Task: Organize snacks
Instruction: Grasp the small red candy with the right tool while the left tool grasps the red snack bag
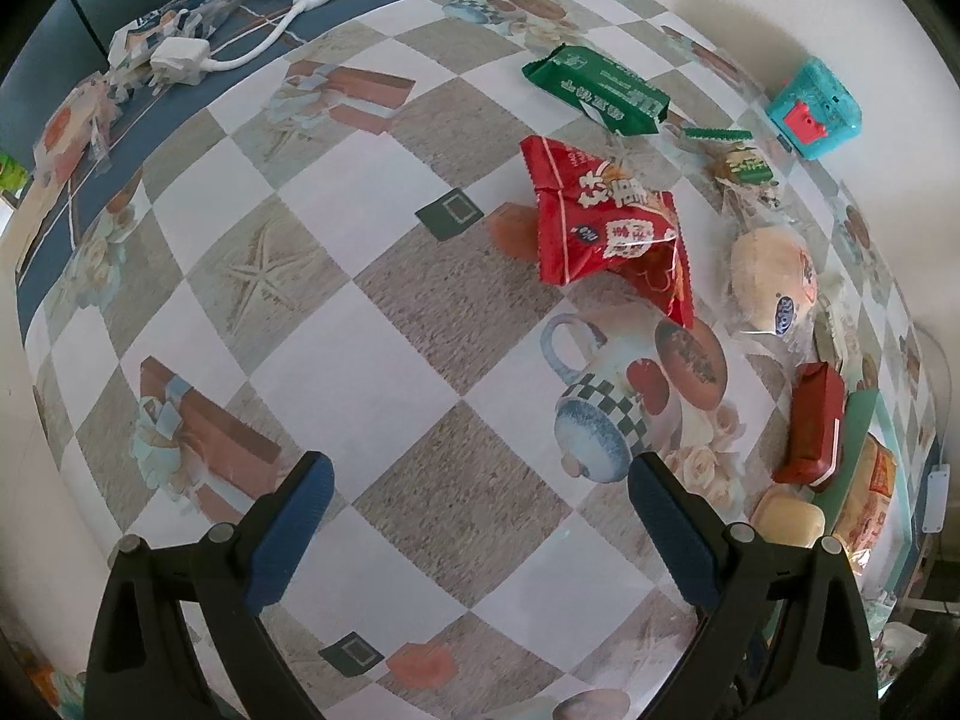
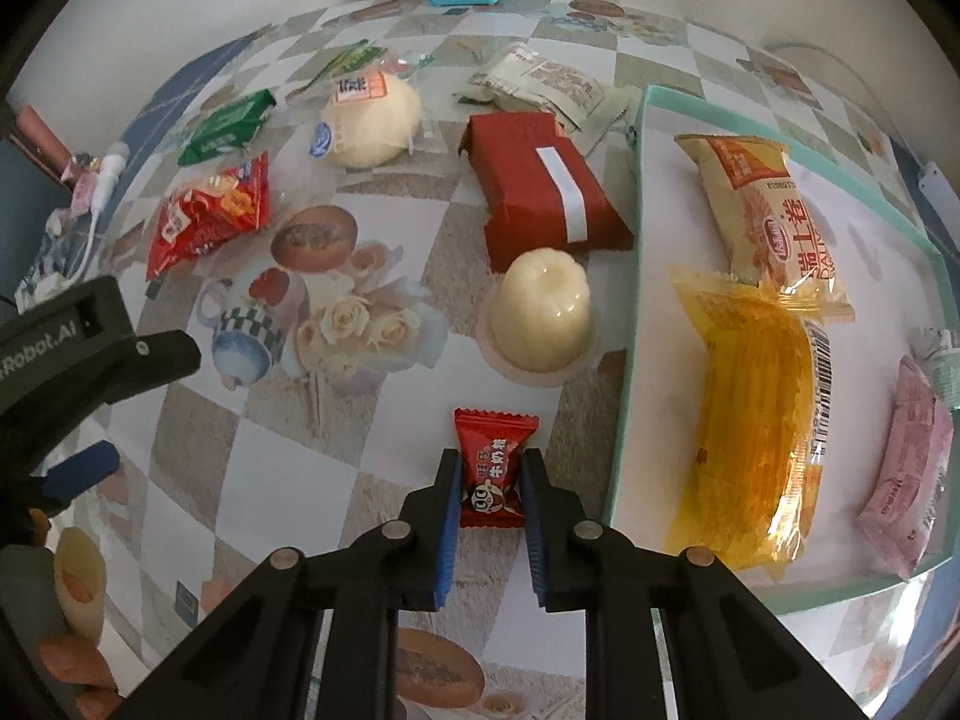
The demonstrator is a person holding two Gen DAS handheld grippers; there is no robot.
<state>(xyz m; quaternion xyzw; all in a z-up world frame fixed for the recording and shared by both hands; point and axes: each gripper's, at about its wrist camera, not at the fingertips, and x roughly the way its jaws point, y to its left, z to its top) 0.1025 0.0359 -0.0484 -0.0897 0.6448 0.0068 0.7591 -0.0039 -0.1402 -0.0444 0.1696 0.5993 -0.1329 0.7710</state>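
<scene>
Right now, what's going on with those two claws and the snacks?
Right gripper shut on small red candy. Left gripper open, empty. Tray right of it, path clear.

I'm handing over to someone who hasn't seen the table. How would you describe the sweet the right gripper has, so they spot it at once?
Find the tray with the mint-green rim on the checked tablecloth; just left of its near corner the right gripper is shut on a small red candy. It is a twist-end wrapper with a cartoon face, far smaller than the red box and pale jelly cup beyond it.

free: bare tablecloth (image 1: 420,360) under left tool (image 1: 480,516) | blocked right: pudding cup (image 2: 543,318), tray wall (image 2: 627,300)
</scene>
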